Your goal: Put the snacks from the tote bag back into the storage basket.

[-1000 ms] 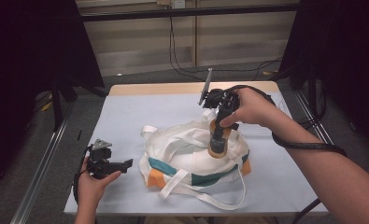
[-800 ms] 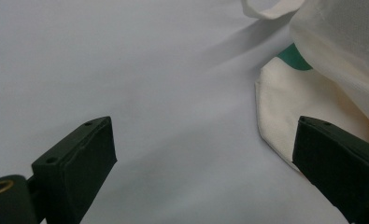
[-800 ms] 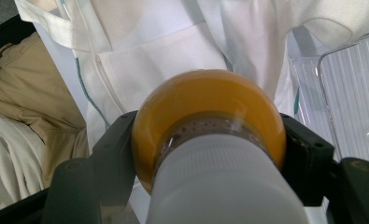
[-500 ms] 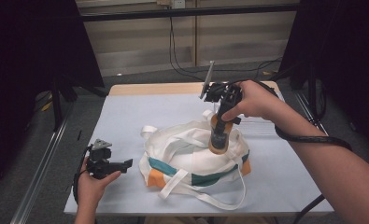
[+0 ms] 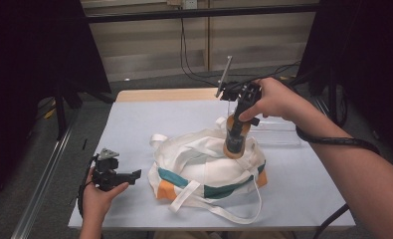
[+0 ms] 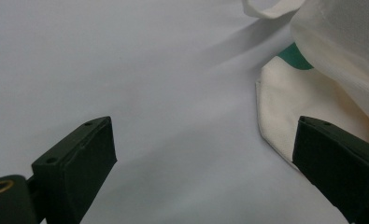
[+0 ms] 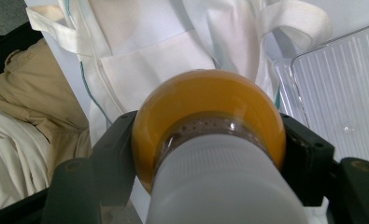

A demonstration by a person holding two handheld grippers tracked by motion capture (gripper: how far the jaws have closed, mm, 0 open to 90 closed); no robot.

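Left gripper [image 5: 134, 174] sits just left of the tote bag [image 5: 209, 167], jaws wide apart with nothing in them. Over the bag's top, the right gripper [image 5: 239, 130] is clamped on an orange bottle [image 5: 235, 139], hanging upright just above the cloth.

no readable text, label, brand or number on anything in view.
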